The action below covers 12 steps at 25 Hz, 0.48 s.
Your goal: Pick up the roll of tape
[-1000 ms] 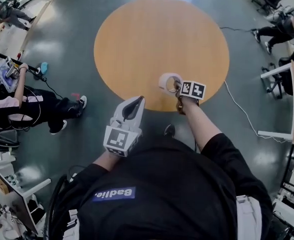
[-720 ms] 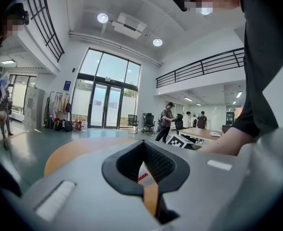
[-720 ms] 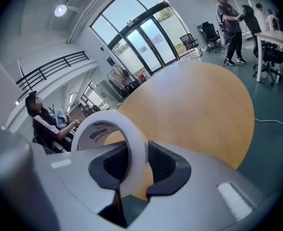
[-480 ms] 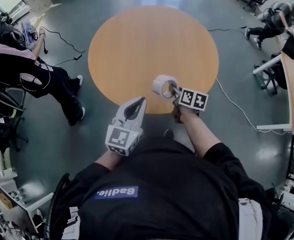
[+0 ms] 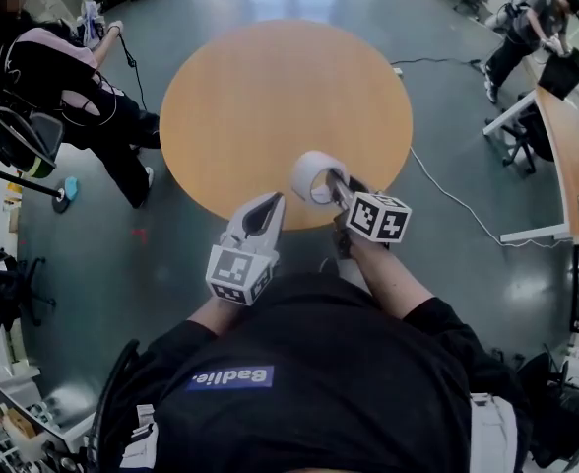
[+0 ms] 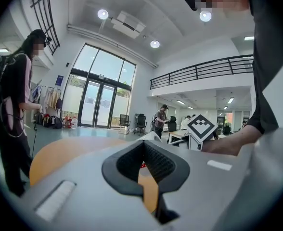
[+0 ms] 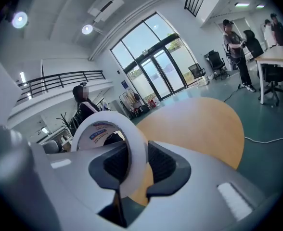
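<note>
The roll of tape (image 5: 312, 174) is a white ring, lifted above the near edge of the round orange table (image 5: 270, 87). My right gripper (image 5: 333, 182) is shut on it, its pads clamping the ring's wall. In the right gripper view the roll of tape (image 7: 110, 115) stands upright between the jaws of the right gripper (image 7: 132, 154), with the table (image 7: 194, 124) below. My left gripper (image 5: 262, 215) hovers at the table's near edge, to the left of the tape, shut and holding nothing. The left gripper view shows the left gripper (image 6: 144, 143) with its tips together.
A person (image 5: 63, 72) stands by a chair (image 5: 14, 131) at the left. Another person (image 5: 531, 23) bends over at the back right beside a desk (image 5: 565, 156). A cable (image 5: 447, 200) runs across the grey floor right of the table.
My right gripper has risen with the tape, which looks larger and higher over the table's edge. The left gripper has barely shifted. The people at the left have moved closer to the table.
</note>
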### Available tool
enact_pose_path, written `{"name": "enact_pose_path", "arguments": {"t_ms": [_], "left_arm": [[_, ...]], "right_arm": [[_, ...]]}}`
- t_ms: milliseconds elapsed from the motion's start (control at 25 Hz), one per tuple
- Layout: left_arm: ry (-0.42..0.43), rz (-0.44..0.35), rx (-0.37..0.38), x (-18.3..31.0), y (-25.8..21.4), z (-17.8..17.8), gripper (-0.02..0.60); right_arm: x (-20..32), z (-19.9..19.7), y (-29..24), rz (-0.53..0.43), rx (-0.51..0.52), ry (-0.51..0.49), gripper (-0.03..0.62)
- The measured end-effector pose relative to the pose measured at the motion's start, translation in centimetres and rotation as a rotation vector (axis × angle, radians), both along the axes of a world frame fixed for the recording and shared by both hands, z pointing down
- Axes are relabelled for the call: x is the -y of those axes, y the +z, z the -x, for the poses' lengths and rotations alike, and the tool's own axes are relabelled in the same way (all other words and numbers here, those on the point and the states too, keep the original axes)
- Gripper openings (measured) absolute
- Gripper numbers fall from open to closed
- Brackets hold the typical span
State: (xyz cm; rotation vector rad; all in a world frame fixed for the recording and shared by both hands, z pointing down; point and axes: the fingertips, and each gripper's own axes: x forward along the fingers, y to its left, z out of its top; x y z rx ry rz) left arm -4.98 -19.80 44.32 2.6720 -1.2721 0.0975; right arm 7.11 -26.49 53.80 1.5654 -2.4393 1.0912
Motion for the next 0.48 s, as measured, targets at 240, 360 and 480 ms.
{"name": "enact_pose_path", "arguments": {"t_ms": [240,360,480], "left_arm": [[0.022,0.002,-0.002,0.2,-0.1,-1.1,0.015],[0.024,0.005,0.000,0.1,-0.1,-1.3,0.015],[0.032,0.010,-0.001,-0.1,0.4,-1.5,0.015]], "right_arm": [[-1.0,-1.0,-3.1,-0.112,0.012,0.021,0.101],[-1.7,-1.1,-4.5,-0.189,-0.029,0.030,0.103],[-2.5,-1.2,-5.0,-0.249,-0.074,0.037,0.103]]}}
